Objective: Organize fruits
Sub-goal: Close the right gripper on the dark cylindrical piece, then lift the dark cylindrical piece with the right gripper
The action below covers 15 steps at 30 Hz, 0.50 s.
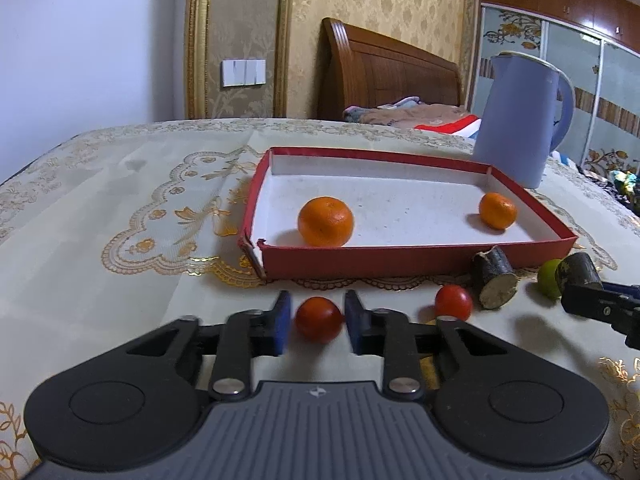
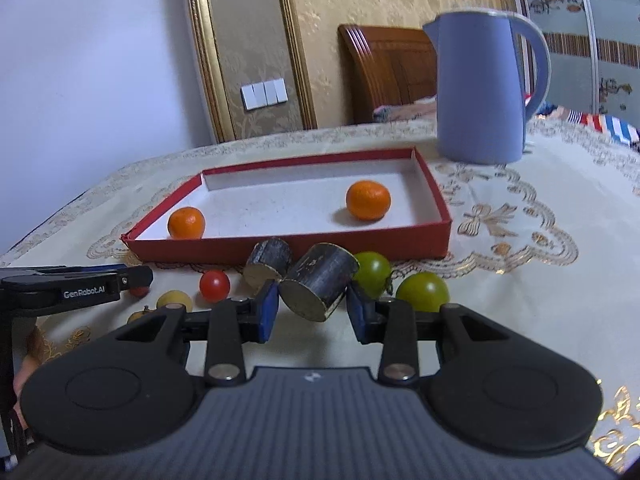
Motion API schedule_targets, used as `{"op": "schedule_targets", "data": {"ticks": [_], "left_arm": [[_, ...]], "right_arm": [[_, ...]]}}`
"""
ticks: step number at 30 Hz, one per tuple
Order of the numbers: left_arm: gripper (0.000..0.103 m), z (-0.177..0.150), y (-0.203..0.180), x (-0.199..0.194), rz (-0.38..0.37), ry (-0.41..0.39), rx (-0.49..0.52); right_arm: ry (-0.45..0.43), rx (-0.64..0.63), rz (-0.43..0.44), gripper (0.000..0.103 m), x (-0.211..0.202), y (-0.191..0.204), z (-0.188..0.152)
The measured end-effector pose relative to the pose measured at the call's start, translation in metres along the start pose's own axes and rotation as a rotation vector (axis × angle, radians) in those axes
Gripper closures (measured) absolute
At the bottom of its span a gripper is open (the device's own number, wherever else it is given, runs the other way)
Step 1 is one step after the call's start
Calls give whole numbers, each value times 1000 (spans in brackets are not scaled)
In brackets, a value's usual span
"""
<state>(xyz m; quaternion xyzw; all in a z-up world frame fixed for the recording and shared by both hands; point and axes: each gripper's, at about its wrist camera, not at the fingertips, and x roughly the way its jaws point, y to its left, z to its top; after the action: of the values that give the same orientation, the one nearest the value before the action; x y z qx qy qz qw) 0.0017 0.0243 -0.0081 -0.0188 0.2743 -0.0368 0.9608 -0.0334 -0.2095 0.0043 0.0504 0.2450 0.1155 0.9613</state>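
A red tray point(image 1: 400, 258) holds two oranges point(image 1: 325, 221) point(image 1: 497, 210); it also shows in the right wrist view point(image 2: 288, 246) with the oranges point(image 2: 186, 222) point(image 2: 368, 200). My left gripper point(image 1: 318, 322) is open around a red tomato point(image 1: 319, 319) on the table, its pads beside it. My right gripper point(image 2: 313, 308) is open around a dark sugarcane piece point(image 2: 318, 284). A second cane piece point(image 2: 267, 265), a red tomato point(image 2: 215, 285), two green fruits point(image 2: 373, 268) point(image 2: 423, 291) and a yellow fruit point(image 2: 174, 300) lie in front of the tray.
A blue kettle point(image 2: 482, 88) stands behind the tray to the right. The table has a cream embroidered cloth point(image 1: 140, 208). A wooden bed headboard point(image 1: 384, 68) stands beyond the table.
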Motion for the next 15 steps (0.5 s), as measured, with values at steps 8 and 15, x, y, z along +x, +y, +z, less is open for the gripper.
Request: {"op": "schedule_targets", "data": {"ticks": [8, 15], "left_arm": [[78, 0, 0, 0, -1, 6, 3], [44, -2, 2, 1, -24, 39, -1]], "right_arm": [[-8, 6, 5, 68, -3, -4, 0], [-2, 17, 10, 68, -2, -6, -1]]}}
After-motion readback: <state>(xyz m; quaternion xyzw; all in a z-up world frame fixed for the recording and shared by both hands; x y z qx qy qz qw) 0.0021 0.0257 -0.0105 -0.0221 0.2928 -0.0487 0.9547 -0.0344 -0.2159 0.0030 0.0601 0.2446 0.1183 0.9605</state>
